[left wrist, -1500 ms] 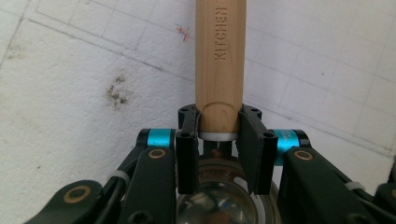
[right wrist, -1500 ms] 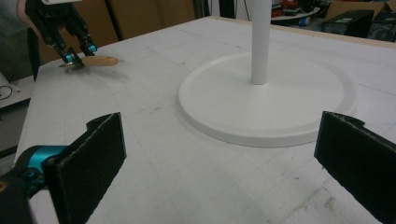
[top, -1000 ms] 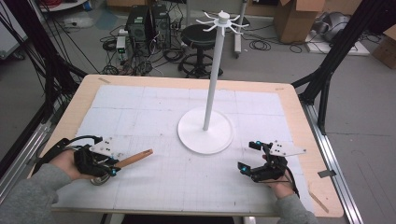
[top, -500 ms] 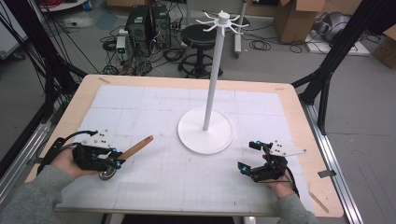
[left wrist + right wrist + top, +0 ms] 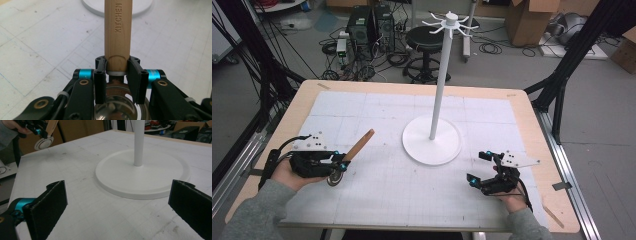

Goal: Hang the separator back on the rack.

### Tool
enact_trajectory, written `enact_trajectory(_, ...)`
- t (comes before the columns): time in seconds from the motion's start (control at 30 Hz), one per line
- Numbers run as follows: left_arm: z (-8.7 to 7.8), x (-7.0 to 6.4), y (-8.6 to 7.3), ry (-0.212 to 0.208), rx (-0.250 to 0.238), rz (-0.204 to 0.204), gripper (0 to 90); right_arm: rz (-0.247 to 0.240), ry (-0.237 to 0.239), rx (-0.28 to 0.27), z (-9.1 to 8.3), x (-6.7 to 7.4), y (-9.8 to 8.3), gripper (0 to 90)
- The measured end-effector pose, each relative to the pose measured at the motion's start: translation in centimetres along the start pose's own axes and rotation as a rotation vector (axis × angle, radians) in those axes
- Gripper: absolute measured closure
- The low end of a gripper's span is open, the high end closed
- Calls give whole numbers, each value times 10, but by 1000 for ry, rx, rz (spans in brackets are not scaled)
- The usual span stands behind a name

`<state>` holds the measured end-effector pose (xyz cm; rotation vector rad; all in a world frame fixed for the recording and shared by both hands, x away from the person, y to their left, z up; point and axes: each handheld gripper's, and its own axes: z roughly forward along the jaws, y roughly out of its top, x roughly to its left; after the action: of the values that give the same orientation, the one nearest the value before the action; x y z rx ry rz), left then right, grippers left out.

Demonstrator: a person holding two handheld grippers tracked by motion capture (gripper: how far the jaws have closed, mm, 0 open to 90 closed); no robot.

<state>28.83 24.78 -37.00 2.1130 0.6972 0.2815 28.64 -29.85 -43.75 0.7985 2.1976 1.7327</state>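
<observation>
Lifted and tipped since a second ago, the wooden-handled kitchen utensil (image 5: 354, 150) now angles its handle toward the white hook stand (image 5: 432, 142), metal head low over the bench (image 5: 522, 107). My left fingers (image 5: 117, 75) clamp its neck for hanging; my right fingers (image 5: 478, 172) wait open.

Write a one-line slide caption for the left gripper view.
Left gripper clamps a wooden-handled utensil near its metal head, handle pointing toward the white stand base.
</observation>
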Motion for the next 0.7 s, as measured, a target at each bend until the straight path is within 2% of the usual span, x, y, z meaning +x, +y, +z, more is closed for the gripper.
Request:
enact_trajectory(0.1,0,1,1,8,-56,-25,695,2,-1,-2,0,0,0,12)
enact_trajectory(0.47,4,-2,6,32,-135,-56,695,-2,-1,-4,0,0,0,12)
enact_trajectory(0.6,4,-4,10,37,-180,-65,695,4,2,-4,0,-1,0,12)
enact_trajectory(0.63,4,-4,11,34,-195,-64,695,-1,2,-3,0,-1,0,12)
enact_trajectory(0.7,5,-4,13,1,-214,-58,695,-3,1,-7,0,-1,0,12)
